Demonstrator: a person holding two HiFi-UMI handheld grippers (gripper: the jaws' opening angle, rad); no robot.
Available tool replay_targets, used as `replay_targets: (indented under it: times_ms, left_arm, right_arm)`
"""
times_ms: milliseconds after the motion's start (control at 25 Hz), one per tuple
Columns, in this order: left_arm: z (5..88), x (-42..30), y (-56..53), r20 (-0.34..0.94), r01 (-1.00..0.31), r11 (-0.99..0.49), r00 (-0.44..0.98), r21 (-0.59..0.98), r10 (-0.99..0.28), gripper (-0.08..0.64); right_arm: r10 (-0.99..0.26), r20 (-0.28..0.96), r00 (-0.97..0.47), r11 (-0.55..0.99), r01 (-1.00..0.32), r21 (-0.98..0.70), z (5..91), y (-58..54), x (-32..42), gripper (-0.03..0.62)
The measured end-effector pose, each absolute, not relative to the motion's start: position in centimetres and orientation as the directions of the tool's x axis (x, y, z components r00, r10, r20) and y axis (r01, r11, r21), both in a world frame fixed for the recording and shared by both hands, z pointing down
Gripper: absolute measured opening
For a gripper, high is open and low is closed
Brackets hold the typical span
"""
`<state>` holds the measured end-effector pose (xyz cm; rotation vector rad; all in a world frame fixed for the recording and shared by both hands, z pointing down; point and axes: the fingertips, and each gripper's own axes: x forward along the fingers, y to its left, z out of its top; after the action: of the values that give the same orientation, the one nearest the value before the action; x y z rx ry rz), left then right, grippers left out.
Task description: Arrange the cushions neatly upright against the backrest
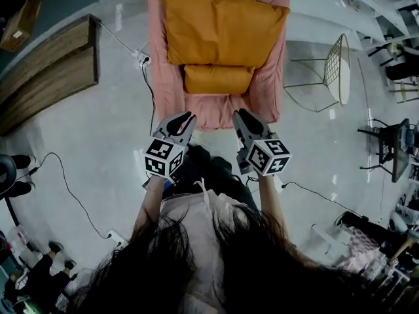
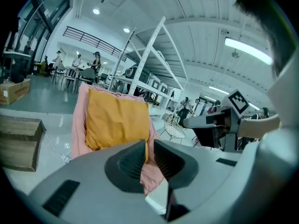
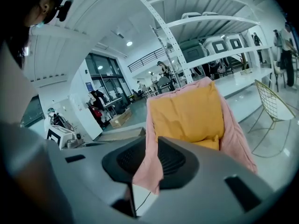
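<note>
A large orange cushion (image 1: 222, 28) leans upright against the backrest of a pink-covered armchair (image 1: 157, 57). A smaller orange cushion (image 1: 218, 79) lies on the seat in front of it. Both grippers hover just before the chair's front edge, apart from the cushions. My left gripper (image 1: 188, 118) is shut, with nothing between its jaws; its own view shows the big cushion (image 2: 117, 120) beyond them. My right gripper (image 1: 239, 114) stands open by a narrow gap that holds nothing. Through that gap, the pink cover (image 3: 149, 171) shows in the distance, below the cushion (image 3: 189, 113).
A white wire chair (image 1: 330, 70) stands right of the armchair. A low wooden platform (image 1: 46, 77) lies on the floor to the left, with a power strip (image 1: 143, 59) and cable beside the chair. Desks, shelving and people fill the far background.
</note>
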<state>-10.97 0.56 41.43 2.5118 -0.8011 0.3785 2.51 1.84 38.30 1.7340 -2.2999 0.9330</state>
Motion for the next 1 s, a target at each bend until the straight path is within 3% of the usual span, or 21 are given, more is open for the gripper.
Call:
replay_targets:
  times_ms: [440,1000]
  left_arm:
    - [37.5,-7.8,4.8,0.336,-0.615,-0.731,0.783,0.296,-0.523,0.048]
    - [34.2,-2.6,21.1,0.286,-0.629,-0.715,0.776,0.306,-0.562,0.048]
  right_arm:
    - [-0.842,0.386,-0.377,0.233,-0.899,-0.369,35.6,7.5,4.8,0.086]
    - [-0.836,0.325,-0.442,0.307,-0.868,-0.389,34.6,23.6,8.1,0.083]
